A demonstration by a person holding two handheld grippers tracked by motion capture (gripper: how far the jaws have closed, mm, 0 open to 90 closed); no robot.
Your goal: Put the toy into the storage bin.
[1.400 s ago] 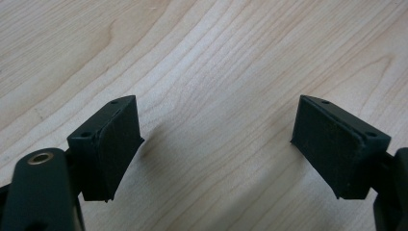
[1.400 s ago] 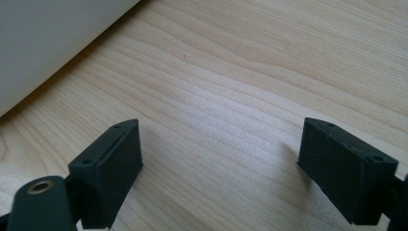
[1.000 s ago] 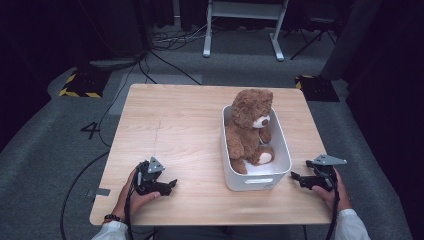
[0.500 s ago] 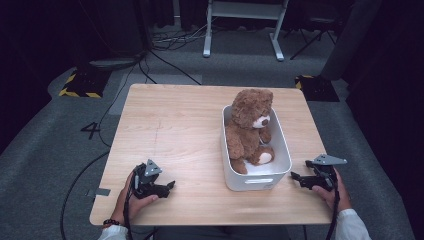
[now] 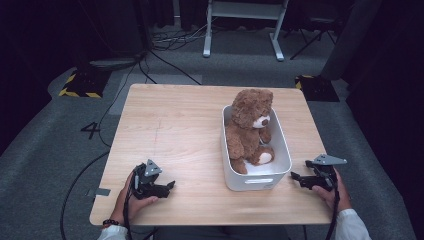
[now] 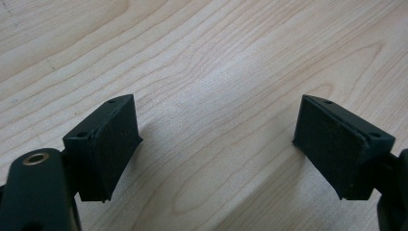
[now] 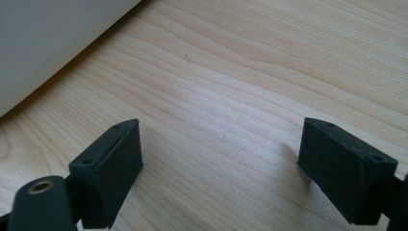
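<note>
A brown teddy bear [image 5: 250, 127] sits upright in a white plastic bin [image 5: 280, 150] on the right half of the wooden table [image 5: 180, 130]. My left gripper [image 5: 170, 186] rests low over the table's front left, held by a hand, open with bare wood between its jaws [image 6: 216, 139]. My right gripper [image 5: 295, 177] sits at the table's front right, just right of the bin, also open with nothing between its jaws [image 7: 221, 154]. The bin's white wall [image 7: 53, 43] shows at the upper left of the right gripper view.
The table stands on grey carpet with cables [image 5: 100, 150] trailing off the left side. A white metal frame [image 5: 240, 20] and yellow-black striped floor blocks [image 5: 80, 87] lie beyond the far edge. Bare tabletop spreads left of the bin.
My left gripper has shifted slightly toward the table's front edge. The right gripper, the bear and the bin have stayed put.
</note>
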